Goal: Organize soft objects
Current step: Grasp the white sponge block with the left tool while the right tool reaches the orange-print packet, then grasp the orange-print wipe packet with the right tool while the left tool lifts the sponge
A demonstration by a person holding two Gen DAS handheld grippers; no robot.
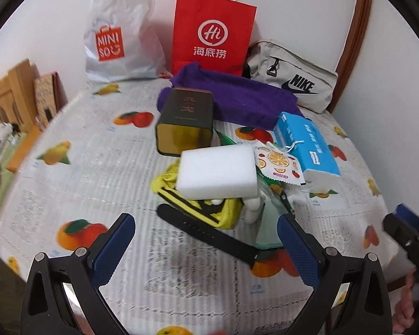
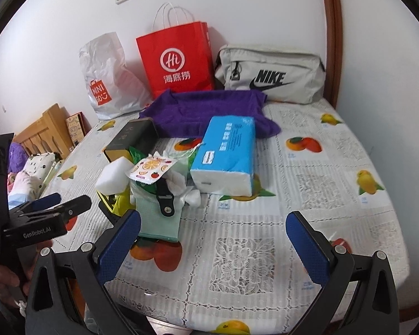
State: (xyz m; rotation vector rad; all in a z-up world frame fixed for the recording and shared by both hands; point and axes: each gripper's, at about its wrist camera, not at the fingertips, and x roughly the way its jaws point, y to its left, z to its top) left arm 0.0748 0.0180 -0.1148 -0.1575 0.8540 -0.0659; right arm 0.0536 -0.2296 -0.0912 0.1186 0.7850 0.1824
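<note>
Left gripper (image 1: 206, 247) spread wide, holding nothing, hovering over black perforated watch strap (image 1: 209, 234). Right gripper (image 2: 213, 245) likewise spread, empty above lace-and-fruit-print tablecloth (image 2: 335, 167). At 12 o'clock of left gripper: white rectangular foam sponge (image 1: 218, 171) resting on crumpled yellow cloth (image 1: 169, 180). At 1 o'clock: citrus-printed small pouch (image 1: 279, 164) touching blue-and-white tissue pack (image 1: 304, 142). Behind sponge, dark green tin box (image 1: 185, 121) lying on its side, against folded purple towel (image 1: 237, 97). By far wall: red paper bag (image 1: 213, 33), white plastic bag (image 1: 120, 33), grey Nike pouch (image 1: 296, 75).
</note>
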